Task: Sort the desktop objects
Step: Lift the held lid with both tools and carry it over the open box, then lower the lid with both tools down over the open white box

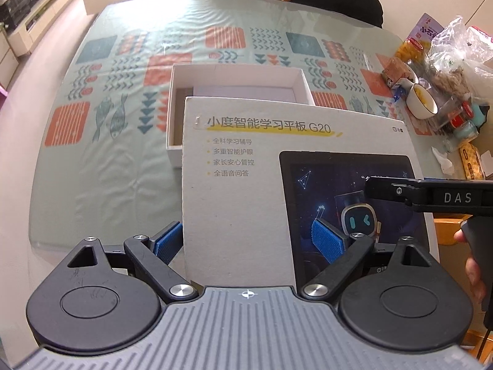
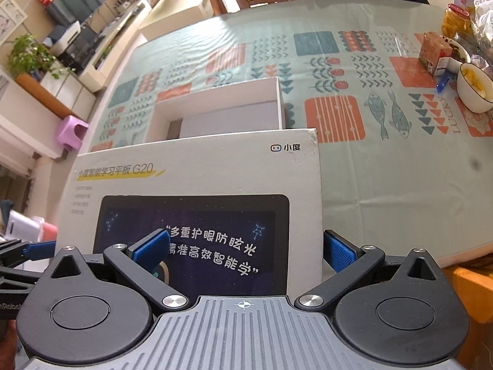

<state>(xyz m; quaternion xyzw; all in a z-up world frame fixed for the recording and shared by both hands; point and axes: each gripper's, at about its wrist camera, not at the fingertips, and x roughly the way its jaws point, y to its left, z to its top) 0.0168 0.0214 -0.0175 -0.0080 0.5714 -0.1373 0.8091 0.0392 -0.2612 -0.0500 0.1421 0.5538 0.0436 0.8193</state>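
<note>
A: Nearest the lens, the left gripper (image 1: 248, 242) has its blue ribbed pads spread wide across the near left corner of the flat grey cardboard tablet-box lid (image 1: 246, 191); whether they actually press on it, I cannot tell

B: Same with the right gripper (image 2: 243, 251): fingers parted, one pad (image 2: 151, 251) over the printed dark tablet picture, the other (image 2: 337, 252) just past the lid's right edge, grip unclear

A: That lid sits at the near edge of the table, tilted over the open white rectangular box base (image 1: 237, 77), covering its near part

B: The base rests on the pale green patterned tablecloth (image 2: 385, 160) near the middle. At the right edge stand a white ceramic bowl (image 2: 474, 89) and a small brown carton (image 2: 434, 51)
</note>
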